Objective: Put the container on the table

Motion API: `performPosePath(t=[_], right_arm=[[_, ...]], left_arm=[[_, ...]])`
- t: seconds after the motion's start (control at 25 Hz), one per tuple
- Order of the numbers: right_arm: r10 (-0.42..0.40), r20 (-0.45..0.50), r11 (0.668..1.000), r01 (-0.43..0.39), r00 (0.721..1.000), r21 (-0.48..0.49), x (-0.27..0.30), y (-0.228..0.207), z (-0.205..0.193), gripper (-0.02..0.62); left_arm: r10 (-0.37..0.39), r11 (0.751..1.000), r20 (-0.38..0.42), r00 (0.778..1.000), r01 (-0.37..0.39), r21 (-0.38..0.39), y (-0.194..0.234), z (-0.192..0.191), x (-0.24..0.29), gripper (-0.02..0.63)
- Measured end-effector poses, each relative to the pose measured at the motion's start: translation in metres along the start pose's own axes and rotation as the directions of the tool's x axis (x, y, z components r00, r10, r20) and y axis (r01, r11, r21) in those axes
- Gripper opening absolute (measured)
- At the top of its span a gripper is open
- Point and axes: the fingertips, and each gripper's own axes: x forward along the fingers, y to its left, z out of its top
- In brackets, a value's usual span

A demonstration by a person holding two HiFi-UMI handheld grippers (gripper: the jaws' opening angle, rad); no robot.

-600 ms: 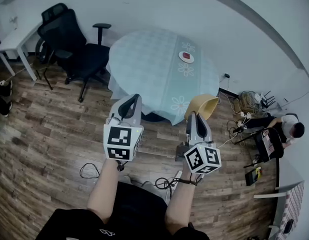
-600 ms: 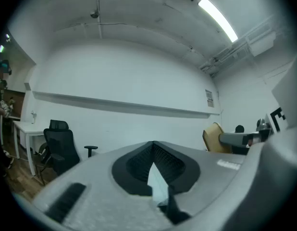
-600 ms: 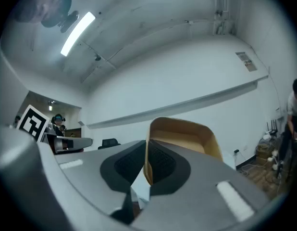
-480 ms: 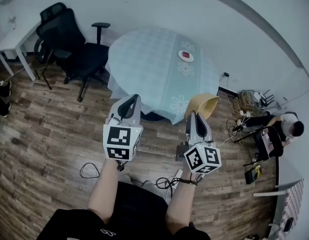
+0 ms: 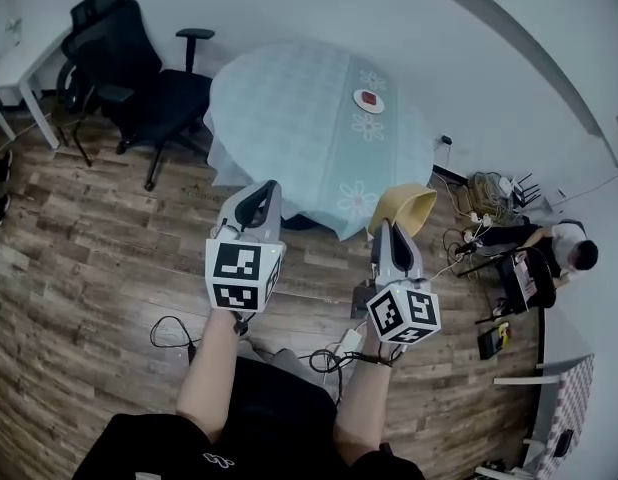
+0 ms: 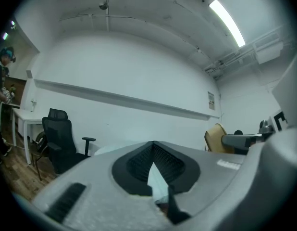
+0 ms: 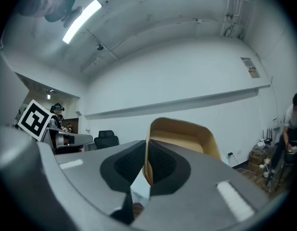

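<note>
Table (image 5: 289,108) sits nearer than a moment ago; right gripper (image 5: 388,228) pinches the tan container (image 5: 409,206) by its rim, while left gripper (image 5: 261,190) is closed on nothing.

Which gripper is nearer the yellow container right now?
Right. The right gripper is clamped on the rim of the container; the left gripper is shut and empty, off to its left, not touching it.

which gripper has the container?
The right gripper: its jaws clamp the container by its wall. The left gripper is shut on nothing.
</note>
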Motion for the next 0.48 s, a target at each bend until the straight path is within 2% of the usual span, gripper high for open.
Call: performPosePath(t=[0.24,0.48], right_arm=[[-0.029,-0.011,0.999,0.028,1.000,-0.044,0.004,-0.009,0.003,0.028],[-0.023,-0.019,0.999,0.022,1.000,-0.048,0.021,-0.021,0.000,0.028]], left_arm=[[-0.015,1.000,0.004,1.000,0.015,-0.007,-0.002,0.001,0.009,0.002],[-0.016,1.000,-0.009,1.000,0.016,-0.008,-0.003,-0.006,0.028,0.002]])
